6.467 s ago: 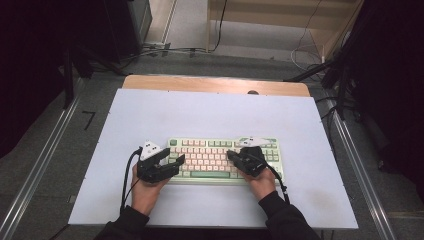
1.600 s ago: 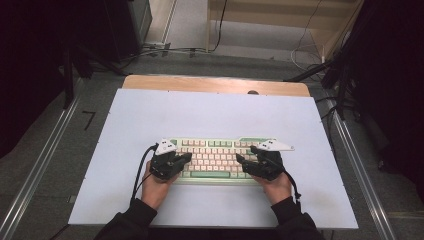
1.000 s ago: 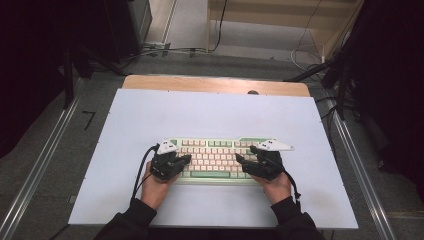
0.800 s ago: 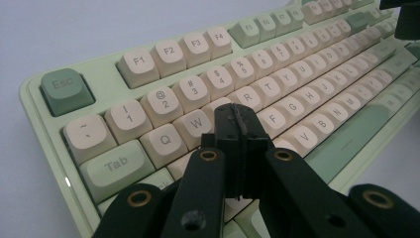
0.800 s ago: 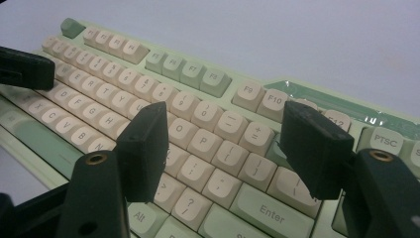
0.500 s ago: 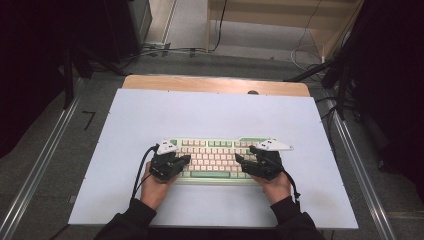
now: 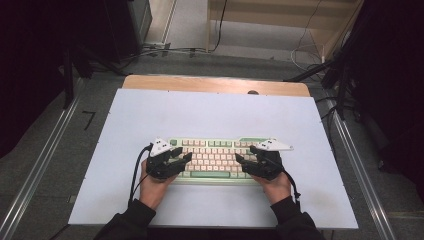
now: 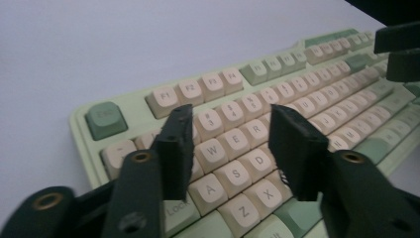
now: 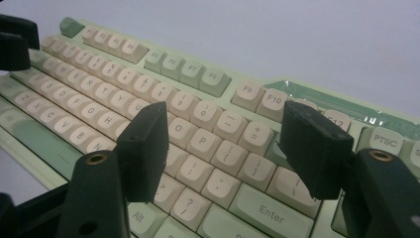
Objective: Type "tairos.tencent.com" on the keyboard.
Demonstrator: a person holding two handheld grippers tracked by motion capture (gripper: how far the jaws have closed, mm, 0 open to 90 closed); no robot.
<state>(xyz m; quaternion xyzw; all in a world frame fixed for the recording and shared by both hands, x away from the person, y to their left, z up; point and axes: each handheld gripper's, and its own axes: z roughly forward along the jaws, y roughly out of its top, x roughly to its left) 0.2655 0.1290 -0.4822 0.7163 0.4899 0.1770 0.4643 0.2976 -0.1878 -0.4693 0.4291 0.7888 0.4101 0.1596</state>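
Observation:
A pale green keyboard [image 7: 215, 156] with cream keys lies near the front of the table. My left gripper [image 7: 186, 156] hovers over its left end, pointing right. Its jaws have just been opening and now stand apart above the letter keys with nothing between them; the left gripper view shows the left gripper [image 8: 230, 124] low over the keyboard [image 8: 218, 82]. My right gripper [image 7: 242, 159] hovers over the right end, pointing left, open and holding nothing. The right gripper view shows the right gripper [image 9: 225, 124] just above the keyboard [image 9: 188, 69] by the Enter key. The two tips face each other.
The keyboard rests on a white table top [image 7: 215, 112] with a wooden strip [image 7: 215, 84] along its far edge. Metal rails [image 7: 45, 165] run along both sides on the floor. Cables trail from each gripper toward the person's sleeves.
The left gripper's jaws were together half a second ago and now stand apart. Both hands stay over the keyboard, a little farther right than in the oldest frame.

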